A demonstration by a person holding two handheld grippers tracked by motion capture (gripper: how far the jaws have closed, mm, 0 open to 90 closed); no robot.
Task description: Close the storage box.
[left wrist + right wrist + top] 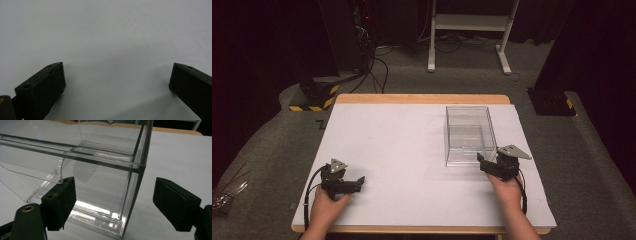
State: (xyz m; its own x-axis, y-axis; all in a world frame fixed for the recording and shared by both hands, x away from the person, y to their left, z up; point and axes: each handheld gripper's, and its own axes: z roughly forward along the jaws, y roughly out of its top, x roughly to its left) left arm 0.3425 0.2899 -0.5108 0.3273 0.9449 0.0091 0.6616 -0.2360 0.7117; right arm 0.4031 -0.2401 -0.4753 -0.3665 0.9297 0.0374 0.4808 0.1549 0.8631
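A clear plastic box [468,134] stands on the right half of the white table [412,165]. My right gripper [484,162] sits at the box's near right corner, jaws open. In the right gripper view the clear box [100,177] has its near right corner edge between my right gripper's [113,205] two jaws, with nothing clamped. My left gripper [357,182] rests low over the near left of the table, pointing right. In the left gripper view my left gripper [117,80] stands open over bare white surface.
The table's wooden edge [422,98] runs along the far side. Beyond it are a black and yellow striped base [314,100], cables on the floor [377,65], a white frame stand [469,30] and a black base [552,102] at the right.
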